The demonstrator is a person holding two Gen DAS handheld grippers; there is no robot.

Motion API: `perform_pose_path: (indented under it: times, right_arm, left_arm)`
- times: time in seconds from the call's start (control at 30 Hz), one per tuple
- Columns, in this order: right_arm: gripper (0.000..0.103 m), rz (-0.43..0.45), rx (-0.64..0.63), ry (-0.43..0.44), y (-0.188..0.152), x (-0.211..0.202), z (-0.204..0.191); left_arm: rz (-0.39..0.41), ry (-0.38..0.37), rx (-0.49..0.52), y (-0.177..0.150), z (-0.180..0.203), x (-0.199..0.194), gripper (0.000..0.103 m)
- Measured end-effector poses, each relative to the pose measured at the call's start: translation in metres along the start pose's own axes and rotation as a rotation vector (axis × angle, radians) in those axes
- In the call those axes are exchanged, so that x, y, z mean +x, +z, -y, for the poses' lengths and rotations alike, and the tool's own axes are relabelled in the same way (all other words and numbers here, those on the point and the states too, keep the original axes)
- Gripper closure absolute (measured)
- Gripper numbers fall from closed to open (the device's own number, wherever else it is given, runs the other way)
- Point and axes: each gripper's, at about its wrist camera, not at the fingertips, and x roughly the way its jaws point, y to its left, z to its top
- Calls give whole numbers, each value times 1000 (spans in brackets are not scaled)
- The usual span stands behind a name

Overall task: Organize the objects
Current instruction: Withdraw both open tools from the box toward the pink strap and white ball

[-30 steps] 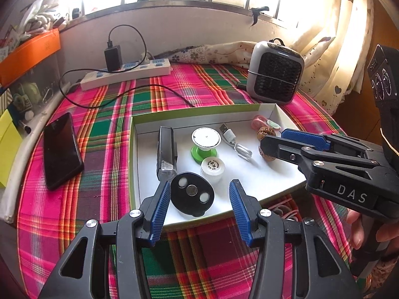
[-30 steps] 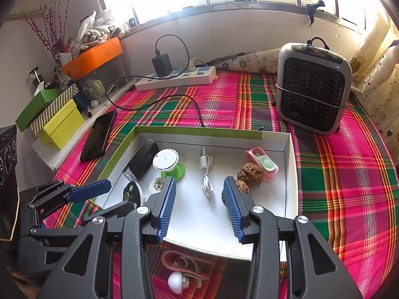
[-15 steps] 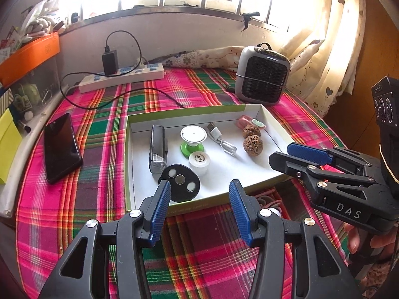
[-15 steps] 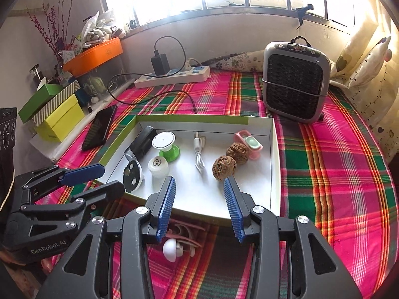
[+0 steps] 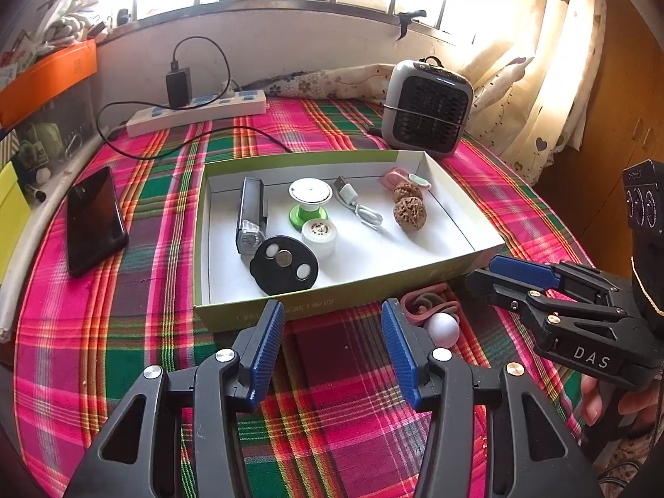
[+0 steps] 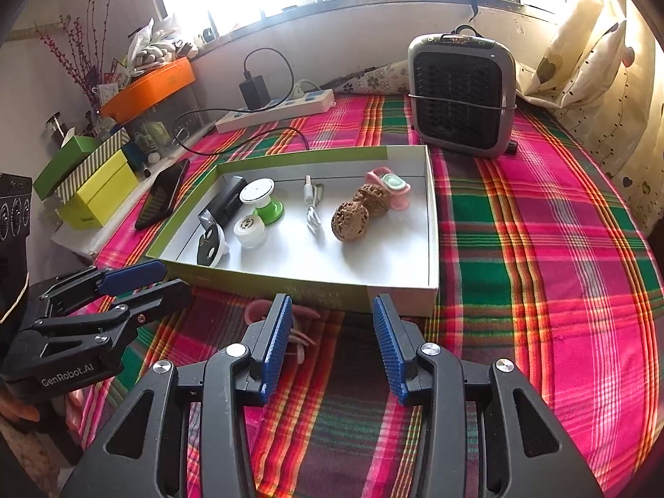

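Both of my grippers hang over the plaid tablecloth (image 5: pixel 332 435) just short of the green-walled box (image 5: pixel 332 303): the left gripper (image 5: pixel 332 348) with its blue pads set wide and nothing between them, the right gripper (image 6: pixel 330 344) parted a little less and likewise empty. Inside the box lie two walnuts (image 6: pixel 350 220), a white cable (image 6: pixel 313 207), a pink clip (image 6: pixel 390 184), a green-and-white knob (image 6: pixel 261 199), a white cap (image 6: pixel 249 230), a black torch (image 5: pixel 251 216) and a black disc (image 5: pixel 284 265); still outside, pressed against the box's near wall, sits a white ball (image 5: pixel 442 328) tangled with pinkish bands (image 5: pixel 427 301), which I judge to be the next thing to put away. The trouble I foresee lies there: the ball is round and may roll off under a pad, the bands may stretch or snag and drag the ball with them, and a finger reaching for either could shove the light cardboard box and jostle what is already sorted. My two grippers also sit near each other on that side, so a careless reach could knock one into the other. The cloth is soft and could ruck up under a scraping fingertip. Around the table: a phone (image 5: pixel 93 218) lying well to the left of the box, a power strip (image 5: pixel 195 114) with a black charger and trailing lead, a small heater (image 6: pixel 462 91) behind the box, a bright window, curtains at the right, and coloured boxes (image 6: pixel 95 186) stacked by the wall.
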Motion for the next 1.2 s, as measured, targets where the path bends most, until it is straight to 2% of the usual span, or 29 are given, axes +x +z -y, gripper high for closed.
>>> perform_pose_path:
  times: [0.4, 0.67, 0.77, 1.2]
  right_arm:
    - [61, -47, -33, 34, -18, 9, -21]
    - [61, -73, -44, 9, -22, 20, -31]
    - [49, -78, -44, -7, -22, 25, -34]
    - [49, -67, -61, -90, -23, 25, -33]
  left_arm:
    - [-22, 7, -21, -12, -7, 1, 56]
    - [-24, 2, -30, -14, -10, 1, 56]
    - [-26, -4, -29, -15, -10, 2, 56]
    - [-35, -32, -23, -14, -12, 7, 56]
